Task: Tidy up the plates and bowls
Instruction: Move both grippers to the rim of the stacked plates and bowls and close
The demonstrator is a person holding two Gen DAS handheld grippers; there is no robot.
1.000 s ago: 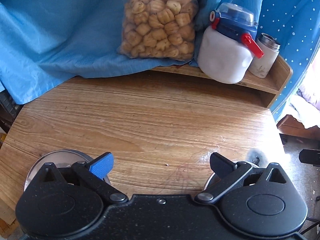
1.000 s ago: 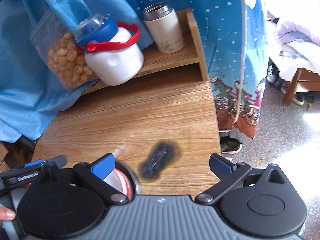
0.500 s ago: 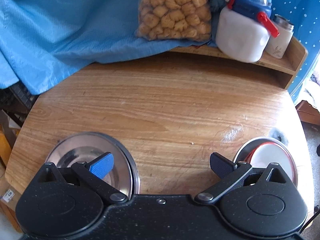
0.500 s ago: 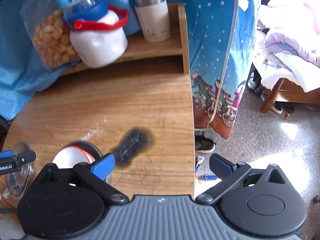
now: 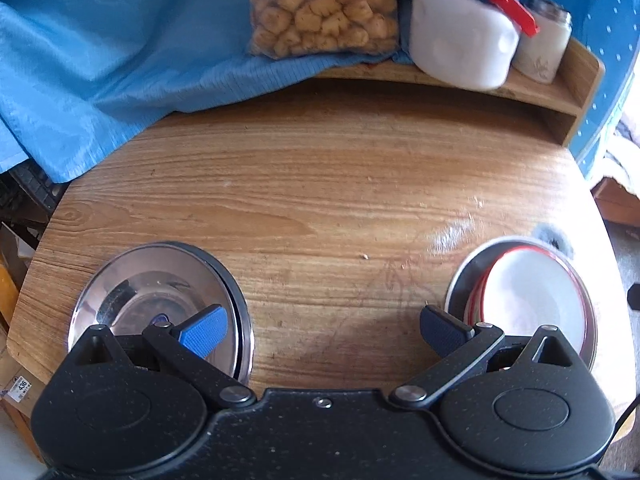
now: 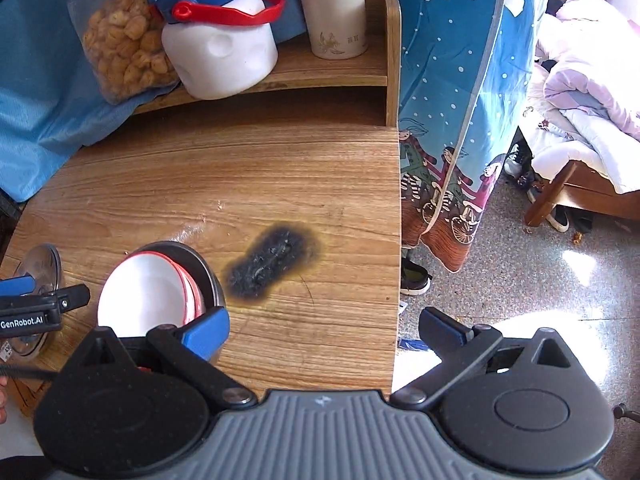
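Observation:
A shiny steel plate [image 5: 160,296] lies on the wooden table [image 5: 320,184] at the front left. At the front right a steel plate holds a stack of white bowls with red rims [image 5: 532,296]. My left gripper [image 5: 320,326] hangs open above the bare table between the two, empty. In the right wrist view the same bowl stack [image 6: 152,292] sits at the lower left, and the steel plate [image 6: 40,268] shows at the far left. My right gripper [image 6: 324,330] is open and empty above the table's front right edge, its left finger over the stack's near rim.
A raised shelf [image 6: 320,68] at the back carries a bag of snacks [image 5: 324,4], a white jug with blue lid [image 6: 216,36] and a white flask [image 6: 332,12]. Blue cloth [image 5: 100,60] drapes at back left. A black burn mark [image 6: 272,260] sits beside the stack. Floor and a bed [image 6: 580,120] lie right.
Both grippers have pulled back and risen, so the steel plate and the bowl stack have come fully into view. Both stay open.

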